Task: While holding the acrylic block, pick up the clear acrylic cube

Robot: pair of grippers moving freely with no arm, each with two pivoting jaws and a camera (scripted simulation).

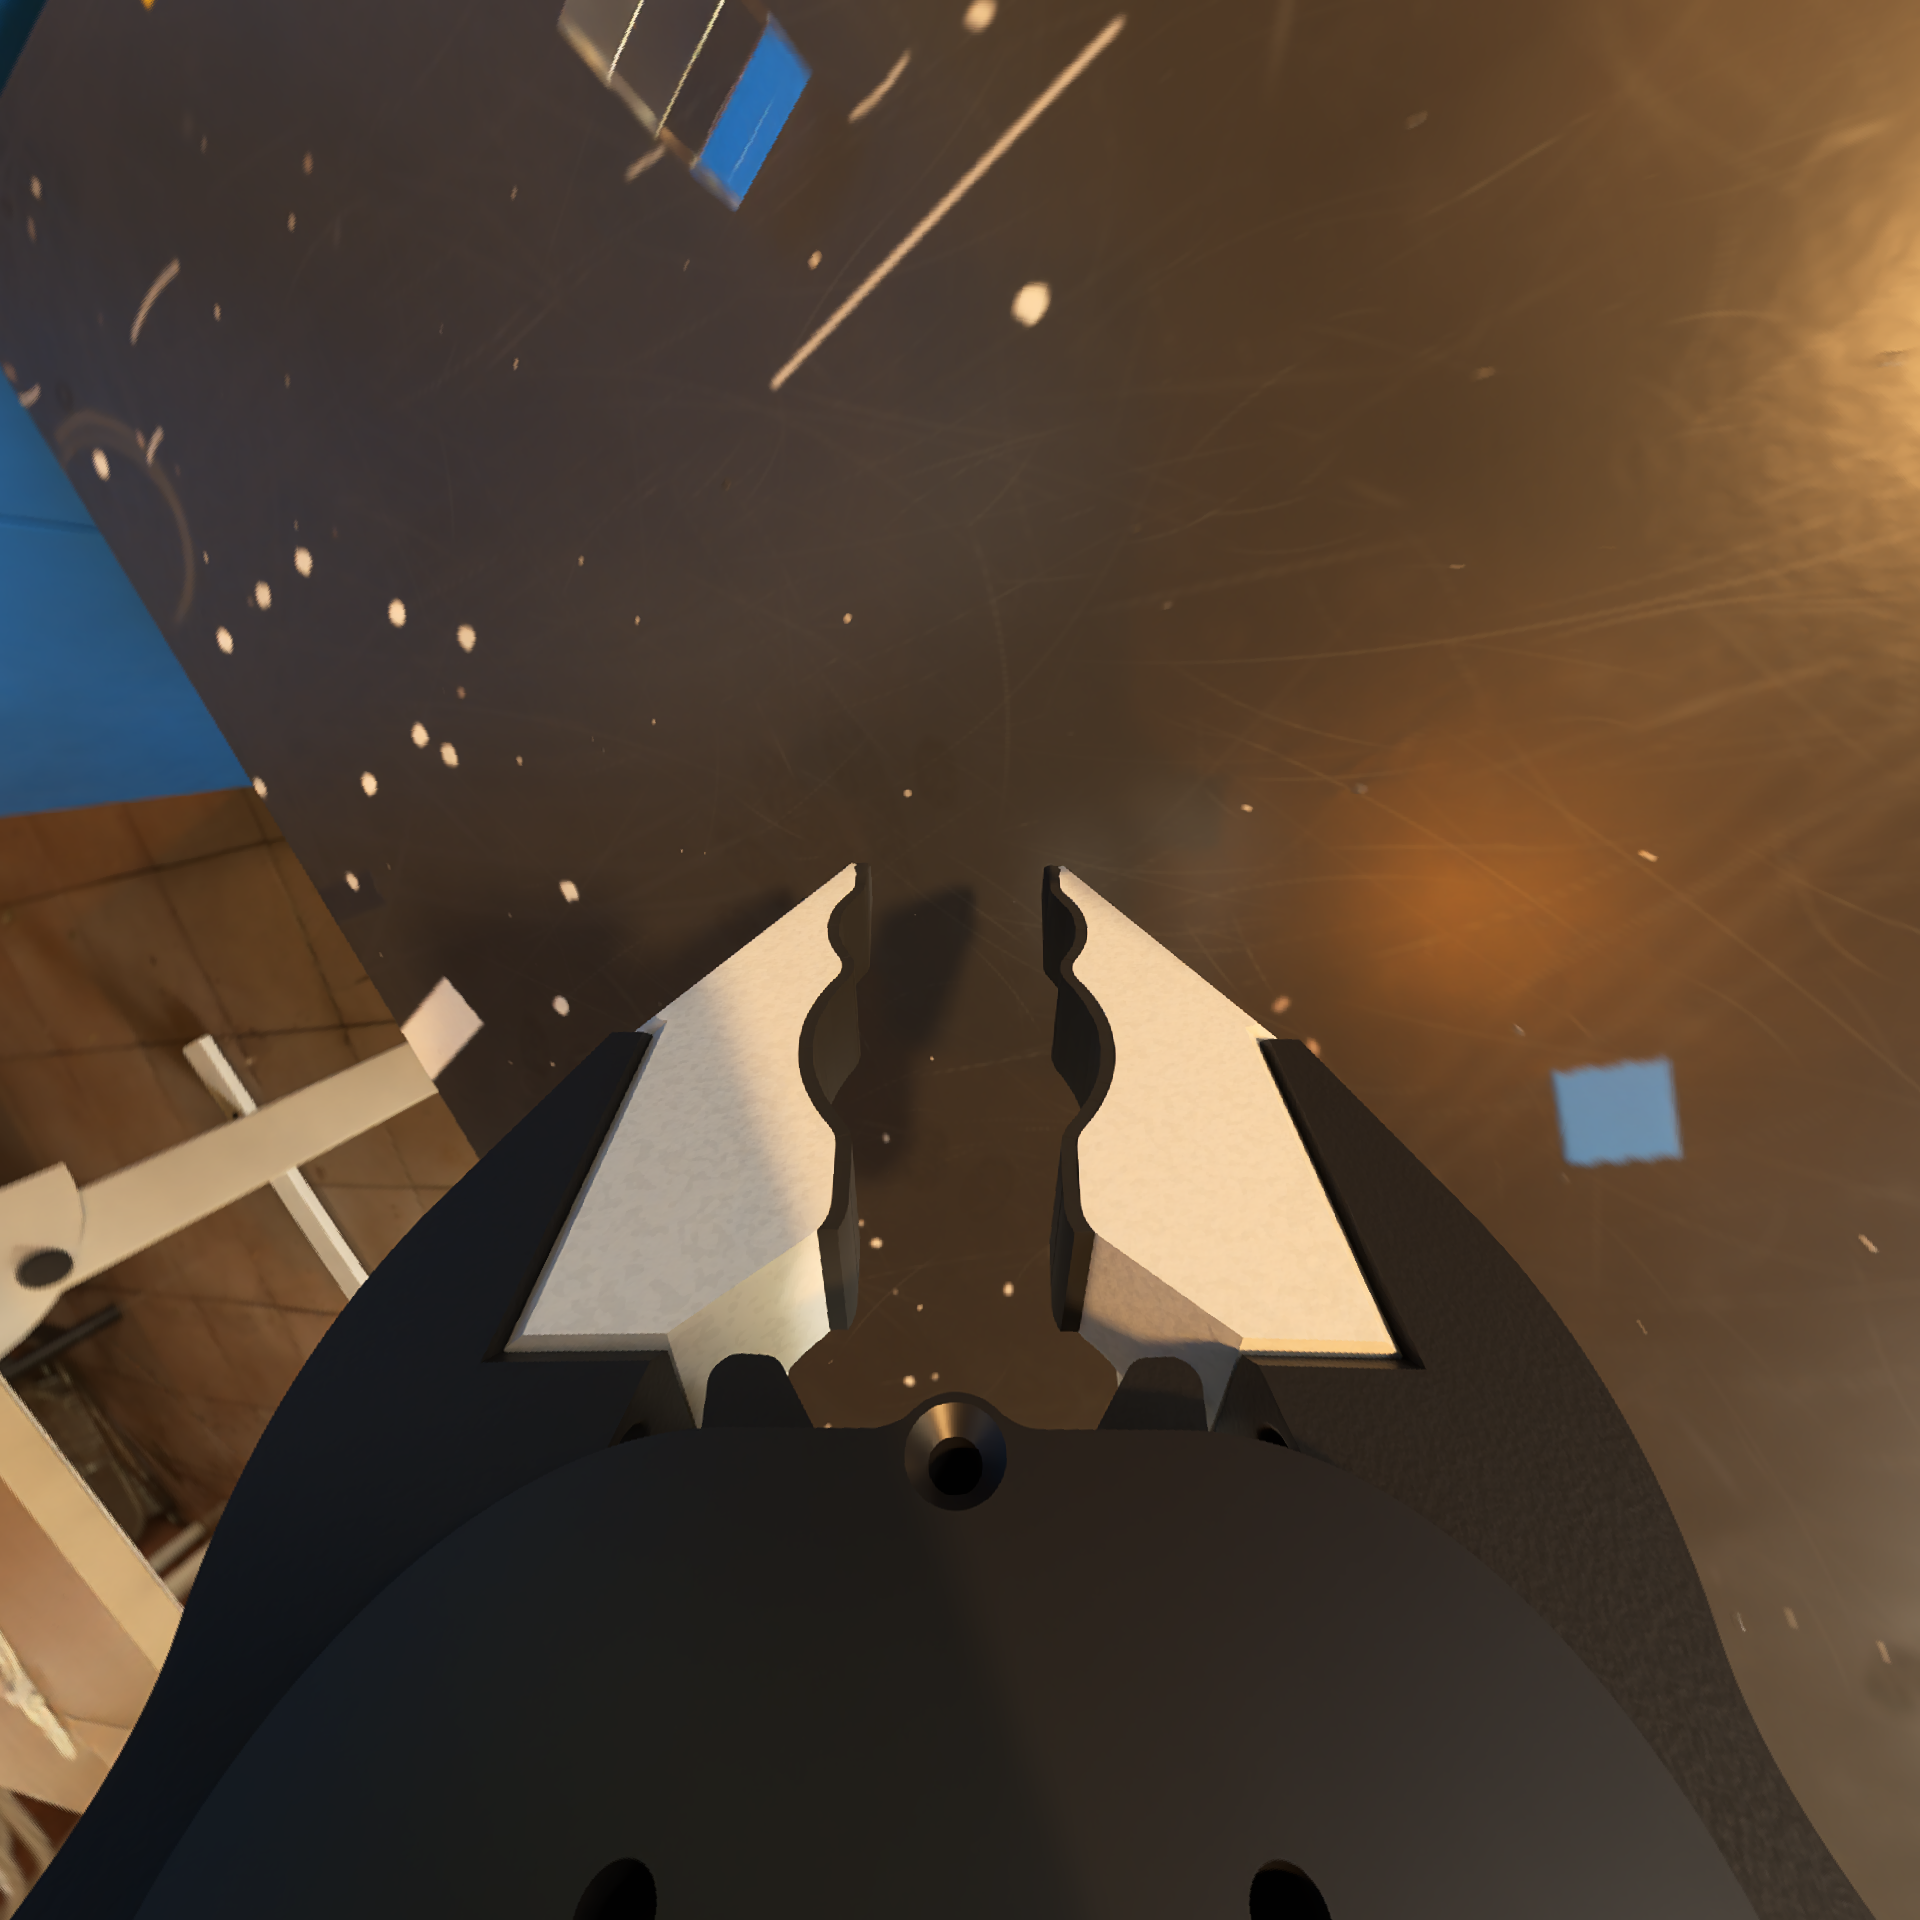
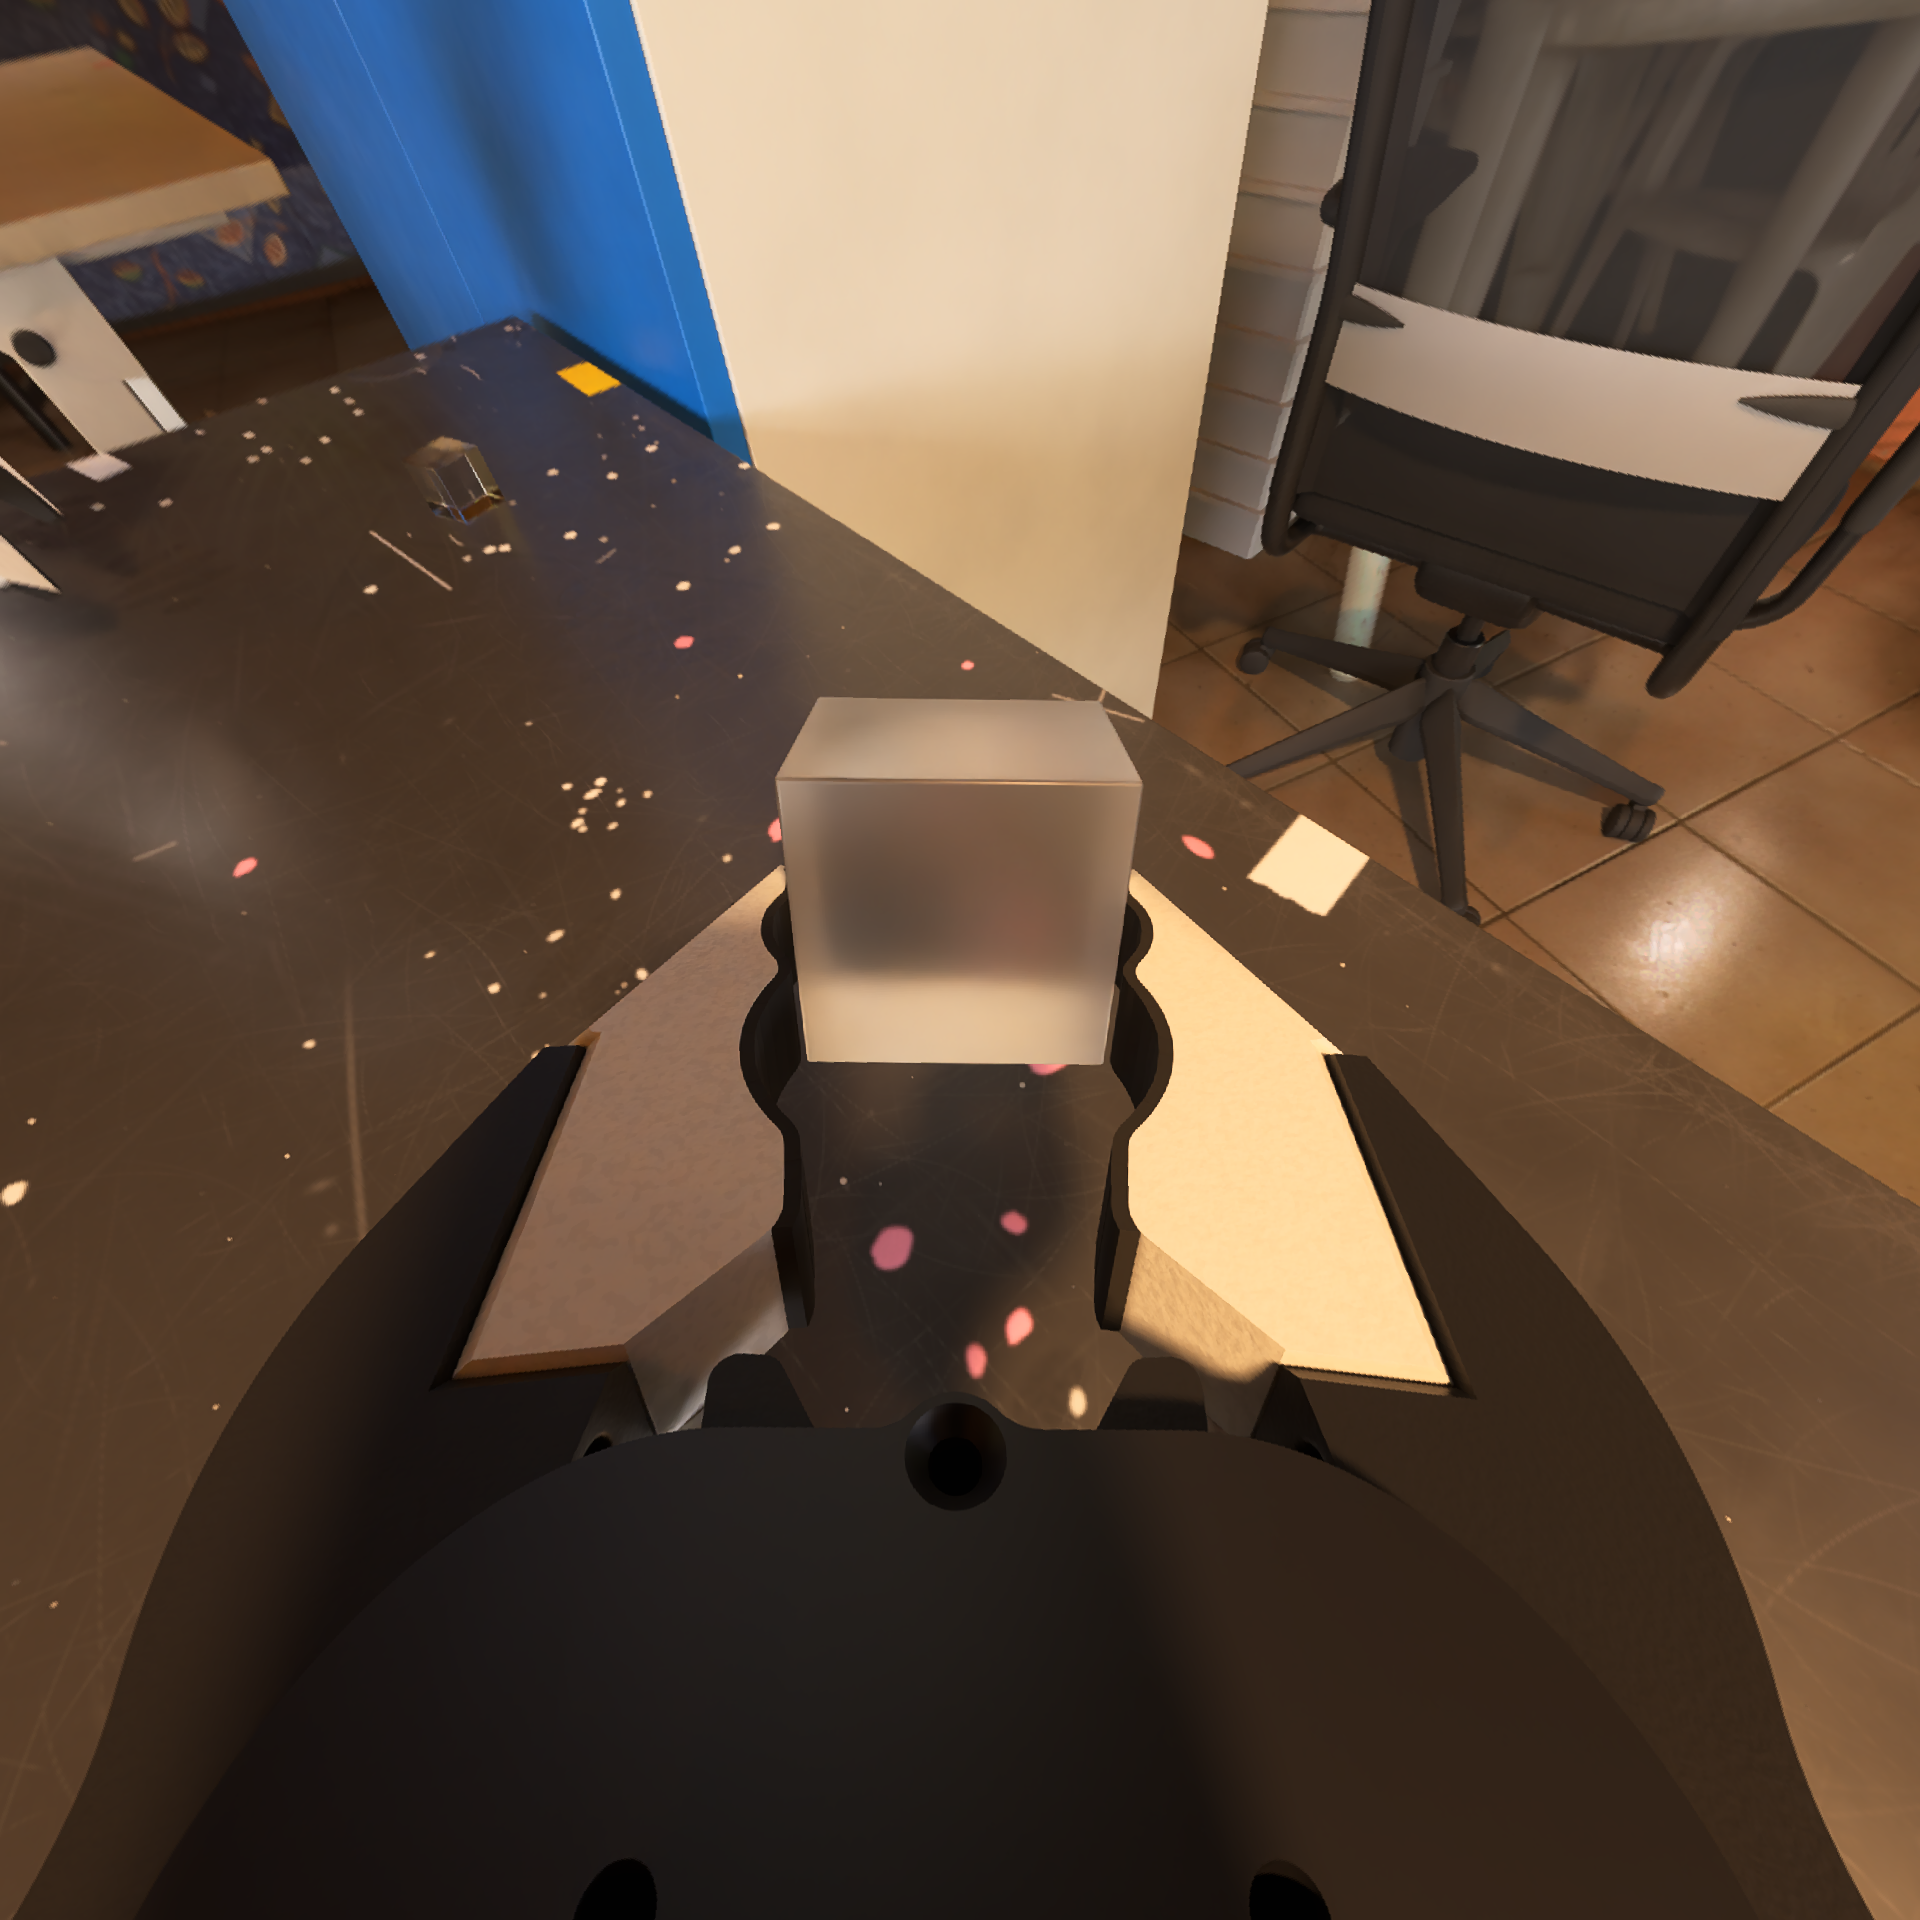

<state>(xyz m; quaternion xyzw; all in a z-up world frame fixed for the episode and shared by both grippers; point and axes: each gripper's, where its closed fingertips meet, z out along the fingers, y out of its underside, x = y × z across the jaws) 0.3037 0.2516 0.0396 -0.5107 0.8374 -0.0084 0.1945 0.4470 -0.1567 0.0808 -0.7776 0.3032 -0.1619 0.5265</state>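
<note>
My right gripper [image 2: 956, 883] is shut on a frosted acrylic block [image 2: 956, 904], held between the fingertips over the dark speckled table [image 2: 312, 831]. The clear acrylic cube [image 2: 462, 480] rests on the table far ahead and to the left in the right wrist view. In the left wrist view the clear cube [image 1: 686, 94] lies at the top edge, well beyond my left gripper [image 1: 954, 878]. The left gripper is open and empty, with its fingers apart above bare table [image 1: 1039, 571].
The table edge runs along the left in the left wrist view [image 1: 312, 831], with floor below. In the right wrist view an office chair [image 2: 1558, 468] stands off the right edge; a blue panel [image 2: 499, 208] and a cream panel [image 2: 956, 312] stand behind. Small tape squares [image 2: 1307, 864] lie on the table.
</note>
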